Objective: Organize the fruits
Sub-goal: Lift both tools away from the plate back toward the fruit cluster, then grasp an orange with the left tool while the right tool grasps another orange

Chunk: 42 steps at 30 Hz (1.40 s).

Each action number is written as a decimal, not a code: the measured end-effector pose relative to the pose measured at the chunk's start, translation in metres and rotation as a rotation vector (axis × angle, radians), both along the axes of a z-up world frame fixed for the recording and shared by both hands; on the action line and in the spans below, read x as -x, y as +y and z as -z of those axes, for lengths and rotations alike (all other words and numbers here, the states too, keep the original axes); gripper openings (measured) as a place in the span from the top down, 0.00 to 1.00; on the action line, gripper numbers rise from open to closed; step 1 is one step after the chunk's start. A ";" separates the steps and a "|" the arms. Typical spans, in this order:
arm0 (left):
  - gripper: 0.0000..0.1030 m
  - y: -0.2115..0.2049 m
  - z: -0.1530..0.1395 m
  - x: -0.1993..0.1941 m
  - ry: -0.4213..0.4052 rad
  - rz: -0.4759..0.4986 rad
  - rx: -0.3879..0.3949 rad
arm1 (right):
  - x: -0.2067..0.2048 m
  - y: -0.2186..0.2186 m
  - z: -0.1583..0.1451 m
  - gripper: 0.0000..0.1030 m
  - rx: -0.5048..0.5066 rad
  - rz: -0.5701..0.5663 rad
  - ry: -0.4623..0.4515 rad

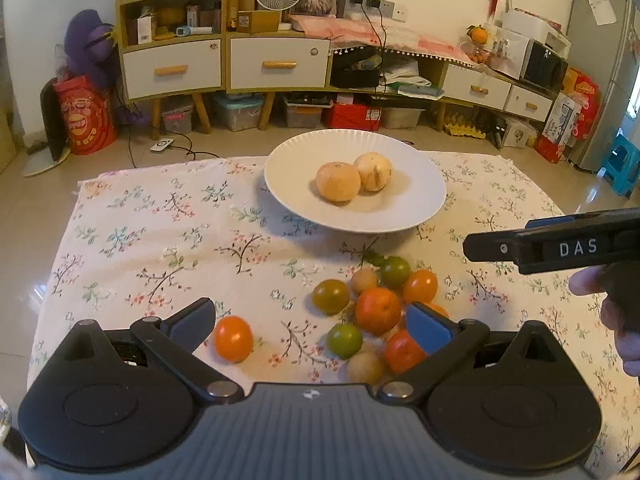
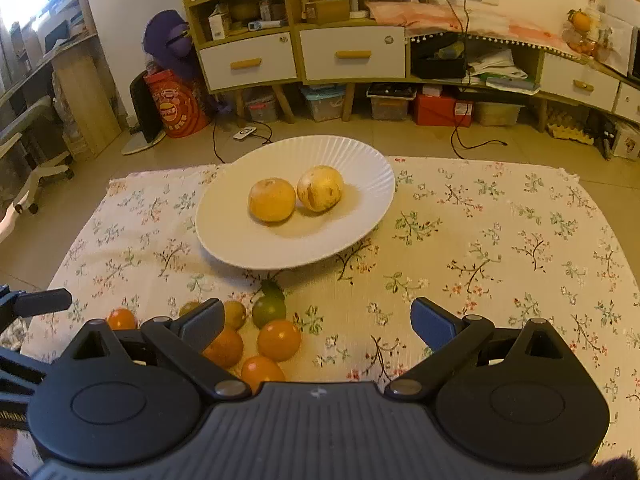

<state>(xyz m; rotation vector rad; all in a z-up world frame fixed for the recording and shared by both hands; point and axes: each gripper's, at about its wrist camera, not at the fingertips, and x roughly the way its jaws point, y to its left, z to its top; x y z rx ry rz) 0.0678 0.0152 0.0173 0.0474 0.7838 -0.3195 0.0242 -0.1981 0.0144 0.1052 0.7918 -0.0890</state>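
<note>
- Nearest, the left gripper (image 1: 312, 324) and right gripper (image 2: 318, 320) both gape wide, holding nothing.
- Small orange and green fruits (image 1: 376, 310) cluster on the floral tabletop (image 1: 160, 240).
- Beyond, two pale fruits (image 2: 296, 196) touch on the white plate (image 2: 224, 232).

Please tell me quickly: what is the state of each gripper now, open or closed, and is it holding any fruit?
Left gripper: open, holding nothing; small fruits lie on the cloth between its fingers.
Right gripper: open, holding nothing.
</note>
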 end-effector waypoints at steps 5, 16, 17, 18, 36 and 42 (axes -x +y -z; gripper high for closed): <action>0.18 0.010 0.004 0.008 -0.007 -0.012 0.002 | 0.008 0.001 0.008 0.03 0.031 -0.024 0.003; 0.18 0.030 0.024 0.028 -0.047 0.003 -0.008 | 0.031 0.013 0.028 0.01 0.082 -0.127 -0.056; 0.18 0.032 0.027 0.030 -0.045 0.004 -0.008 | 0.033 0.015 0.030 0.01 0.092 -0.140 -0.057; 0.18 0.034 0.029 0.031 -0.044 0.003 -0.008 | 0.035 0.017 0.032 0.01 0.099 -0.154 -0.055; 0.21 0.050 0.056 0.025 -0.064 0.000 0.005 | 0.046 0.048 0.049 0.18 0.114 -0.356 -0.066; 0.39 0.048 0.061 0.017 -0.059 0.002 0.020 | 0.044 0.056 0.055 0.43 0.073 -0.416 -0.026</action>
